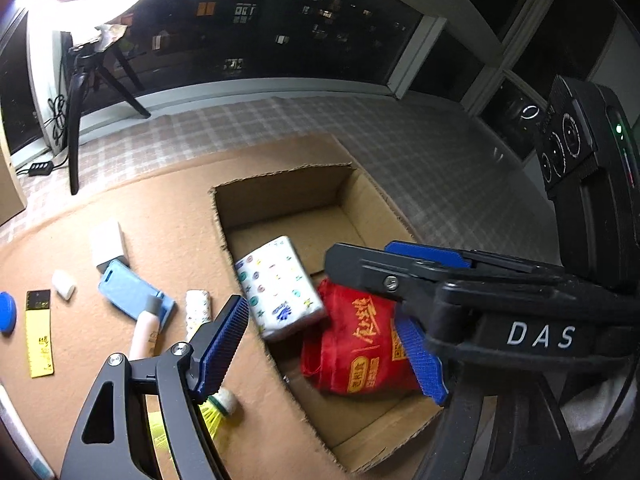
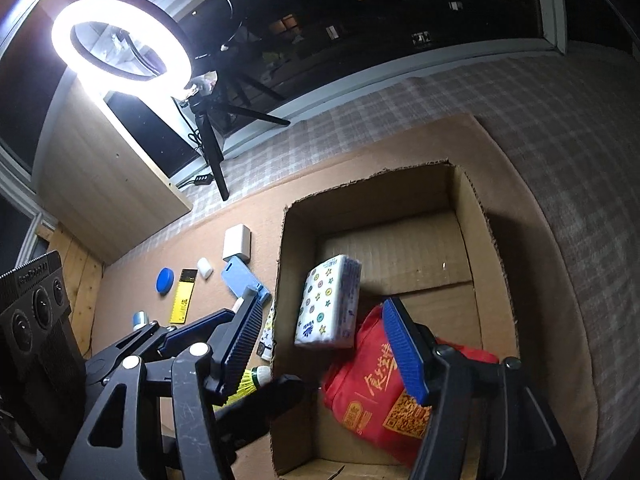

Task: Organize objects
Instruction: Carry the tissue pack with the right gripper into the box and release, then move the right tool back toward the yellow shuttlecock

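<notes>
An open cardboard box (image 1: 280,180) (image 2: 368,184) sits on a brown mat. Inside it lies a red bag (image 1: 360,344) (image 2: 372,380) with gold print. A white tissue pack (image 1: 280,284) (image 2: 328,304) with coloured dots rests tilted on the bag, near the box's left wall. My left gripper (image 1: 324,352) hangs over the box, open, with no pad pressing on the pack. My right gripper (image 2: 322,348) is also open above the bag and the pack. Its black body crosses the right of the left wrist view and hides part of the bag.
Left of the box on the mat lie a blue phone case (image 1: 132,292), a white block (image 2: 238,244), a yellow card (image 1: 39,334), a blue lid (image 2: 165,280), a peach tube (image 1: 144,336) and a yellow shuttlecock (image 1: 218,406). A ring light on a tripod (image 2: 212,148) stands behind.
</notes>
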### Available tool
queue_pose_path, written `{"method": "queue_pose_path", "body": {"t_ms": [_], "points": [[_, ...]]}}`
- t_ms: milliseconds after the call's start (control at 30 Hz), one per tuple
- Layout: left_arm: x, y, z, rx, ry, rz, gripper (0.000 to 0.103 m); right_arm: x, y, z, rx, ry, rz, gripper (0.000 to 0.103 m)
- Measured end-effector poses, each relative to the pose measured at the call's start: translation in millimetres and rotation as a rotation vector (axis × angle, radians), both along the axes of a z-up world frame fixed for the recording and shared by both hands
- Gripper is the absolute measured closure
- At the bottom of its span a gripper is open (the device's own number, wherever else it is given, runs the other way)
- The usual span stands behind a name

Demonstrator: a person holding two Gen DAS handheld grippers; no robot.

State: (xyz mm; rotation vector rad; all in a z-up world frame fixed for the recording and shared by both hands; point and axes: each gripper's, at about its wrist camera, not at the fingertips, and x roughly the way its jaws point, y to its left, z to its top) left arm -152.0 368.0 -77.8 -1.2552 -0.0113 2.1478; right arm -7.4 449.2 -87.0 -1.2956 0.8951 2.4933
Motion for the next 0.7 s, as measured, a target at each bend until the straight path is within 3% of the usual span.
{"method": "queue_pose_path", "body": {"t_ms": [700], "points": [[30,-120,-5,-0.023,-0.026,0.142,0.025,26,-51,1,-0.063,0.042,0.017,0.043]]}}
